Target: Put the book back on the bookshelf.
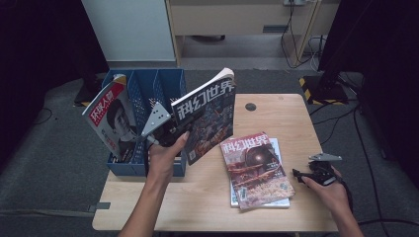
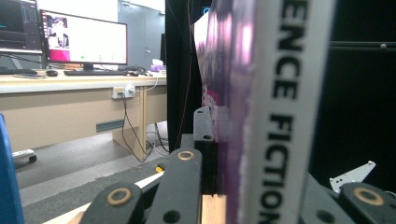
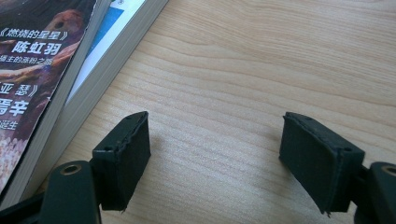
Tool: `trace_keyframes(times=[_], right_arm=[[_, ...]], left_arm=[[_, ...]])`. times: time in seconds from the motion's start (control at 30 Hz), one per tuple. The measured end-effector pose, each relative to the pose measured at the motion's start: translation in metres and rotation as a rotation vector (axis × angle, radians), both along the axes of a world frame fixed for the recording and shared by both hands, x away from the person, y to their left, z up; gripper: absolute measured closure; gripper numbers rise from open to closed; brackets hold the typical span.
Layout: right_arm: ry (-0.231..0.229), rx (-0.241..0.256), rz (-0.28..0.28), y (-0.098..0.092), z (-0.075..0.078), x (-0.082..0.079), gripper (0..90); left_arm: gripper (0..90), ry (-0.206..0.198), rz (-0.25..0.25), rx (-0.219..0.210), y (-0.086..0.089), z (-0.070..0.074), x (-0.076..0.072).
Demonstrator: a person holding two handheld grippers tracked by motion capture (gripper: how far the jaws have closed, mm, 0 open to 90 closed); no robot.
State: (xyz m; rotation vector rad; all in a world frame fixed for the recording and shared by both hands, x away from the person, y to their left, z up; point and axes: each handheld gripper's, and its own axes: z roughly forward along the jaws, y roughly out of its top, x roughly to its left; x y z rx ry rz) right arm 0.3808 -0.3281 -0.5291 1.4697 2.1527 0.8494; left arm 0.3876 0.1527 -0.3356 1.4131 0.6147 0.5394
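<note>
The left tongs (image 1: 180,129) are clamping a glossy dark-covered magazine (image 1: 207,116) upright just beside the blue mesh file rack (image 1: 148,89), apparently readying it for a slot, while the right tongs (image 1: 309,175) are resting wide open and empty on the pale wooden surface (image 1: 207,197).

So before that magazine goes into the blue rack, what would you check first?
1. Grip: left gripper has its jaws shut on the held magazine: ok.
2. Magazine clear of the table, lifted: ok.
3. Free slot in the blue rack: rear slots look empty: ok.
4. Red magazine already in the rack leans outward, may crowd the front: cannot tell.
5. Right gripper open, apart from the stack: ok.
</note>
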Motion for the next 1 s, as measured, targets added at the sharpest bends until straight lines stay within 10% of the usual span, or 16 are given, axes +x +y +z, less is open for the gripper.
trace_keyframes(times=[1.0], right_arm=[[-0.006, 0.003, -0.001, 0.000, -0.001, -0.001, 24.4]], left_arm=[[82.5, -0.014, 0.091, -0.037, 0.058, 0.014, -0.014]])
